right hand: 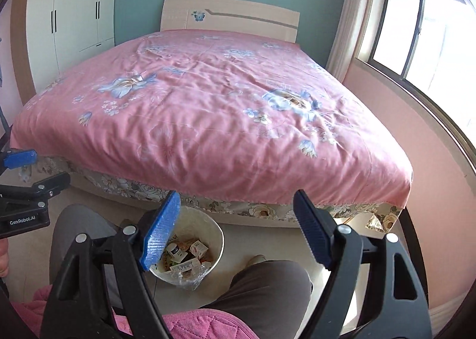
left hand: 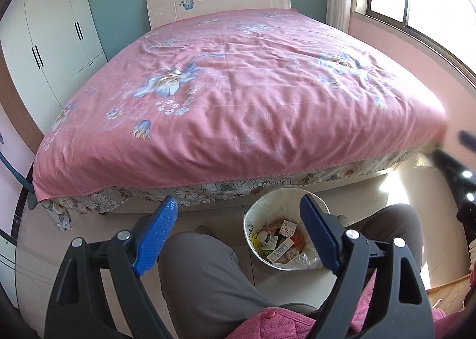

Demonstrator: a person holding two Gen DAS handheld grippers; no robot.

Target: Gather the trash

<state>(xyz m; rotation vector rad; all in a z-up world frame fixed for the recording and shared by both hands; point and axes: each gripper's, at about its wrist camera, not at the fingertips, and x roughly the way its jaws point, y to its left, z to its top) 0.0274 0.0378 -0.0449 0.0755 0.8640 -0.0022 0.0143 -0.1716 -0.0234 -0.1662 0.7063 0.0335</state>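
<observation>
"GenRobot.AI" lettering shows on my left gripper (right hand: 17, 160) body. Both grippers, left and right (right hand: 236, 229), spread apart, gripping nothing. Trash bin (left hand: 248, 226) with cartons (left hand: 289, 227) sits on the tile floor (right hand: 300, 232) against the bed's (left hand: 238, 86) foot edge, between my knees. Wardrobe (left hand: 53, 38) left, window (right hand: 422, 26) right.

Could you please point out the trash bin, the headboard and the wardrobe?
trash bin (left hand: 249, 221): left wrist view, on its left rim.
headboard (right hand: 238, 19): right wrist view, on its middle panel.
wardrobe (left hand: 56, 32): left wrist view, on a door.

wrinkled cloth bedspread (left hand: 238, 86), ribbed plastic tool (left hand: 241, 232) pads (left hand: 156, 238), glossy bin liner (right hand: 193, 276)
</observation>
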